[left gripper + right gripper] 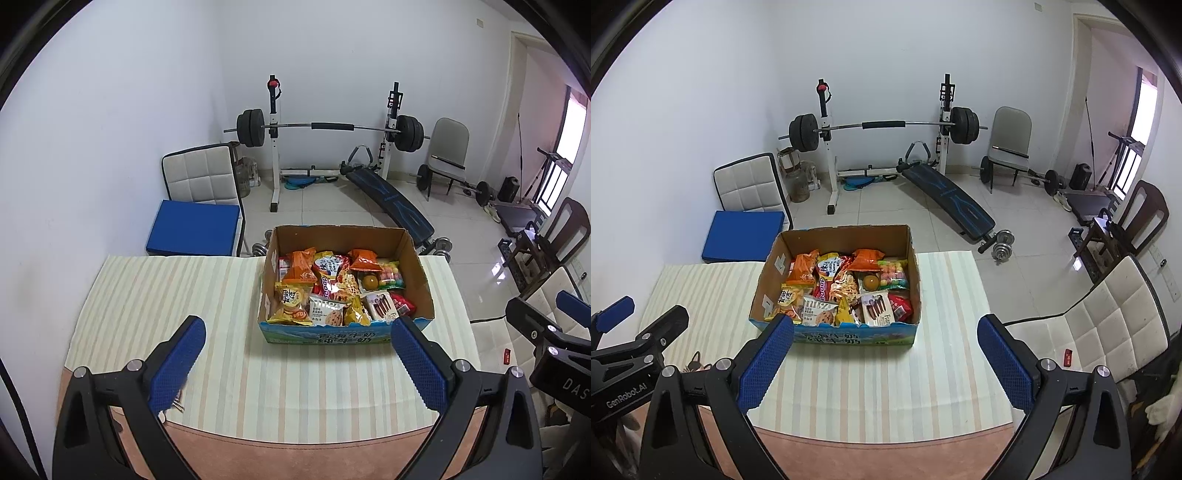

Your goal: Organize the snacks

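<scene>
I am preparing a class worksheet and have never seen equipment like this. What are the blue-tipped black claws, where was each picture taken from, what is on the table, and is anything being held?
A person holds two hand grippers, each carrying a wide-angle camera looking along its fingers. One picture comes from the left gripper, the other from the right gripper. Both are open and hold nothing. On the striped tablecloth stands a cardboard box full of snack packets. Gym equipment stands behind.

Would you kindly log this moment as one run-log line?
left gripper: open, empty | right gripper: open, empty | snack box: full, on striped cloth | snacks: untouched
</scene>
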{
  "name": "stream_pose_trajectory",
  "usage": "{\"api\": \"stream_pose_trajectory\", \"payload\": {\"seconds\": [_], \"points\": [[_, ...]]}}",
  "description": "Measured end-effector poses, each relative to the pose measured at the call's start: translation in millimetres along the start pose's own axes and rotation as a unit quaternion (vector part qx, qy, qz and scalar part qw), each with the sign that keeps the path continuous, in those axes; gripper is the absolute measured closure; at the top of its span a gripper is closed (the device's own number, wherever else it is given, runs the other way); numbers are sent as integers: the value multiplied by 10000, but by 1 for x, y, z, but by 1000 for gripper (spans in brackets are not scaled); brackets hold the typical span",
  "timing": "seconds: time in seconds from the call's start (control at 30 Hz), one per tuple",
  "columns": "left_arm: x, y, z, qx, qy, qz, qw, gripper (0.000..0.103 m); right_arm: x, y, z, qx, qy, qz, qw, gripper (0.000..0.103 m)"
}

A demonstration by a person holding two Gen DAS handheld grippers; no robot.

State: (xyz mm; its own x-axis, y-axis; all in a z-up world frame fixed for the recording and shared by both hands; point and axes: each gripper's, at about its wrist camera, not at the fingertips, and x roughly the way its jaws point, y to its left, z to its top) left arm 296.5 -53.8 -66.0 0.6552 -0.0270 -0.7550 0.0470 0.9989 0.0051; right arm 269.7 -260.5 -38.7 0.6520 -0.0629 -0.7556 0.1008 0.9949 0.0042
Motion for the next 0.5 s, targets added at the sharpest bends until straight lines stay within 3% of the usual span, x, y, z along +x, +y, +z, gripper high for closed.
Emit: {"api": "stream_pose_trajectory", "payload": {"seconds": [0.5], "points": [[-5,-3,3,58,-24,-57,10000,0,-2,-3,-3,24,14,-36,10000,1]]}}
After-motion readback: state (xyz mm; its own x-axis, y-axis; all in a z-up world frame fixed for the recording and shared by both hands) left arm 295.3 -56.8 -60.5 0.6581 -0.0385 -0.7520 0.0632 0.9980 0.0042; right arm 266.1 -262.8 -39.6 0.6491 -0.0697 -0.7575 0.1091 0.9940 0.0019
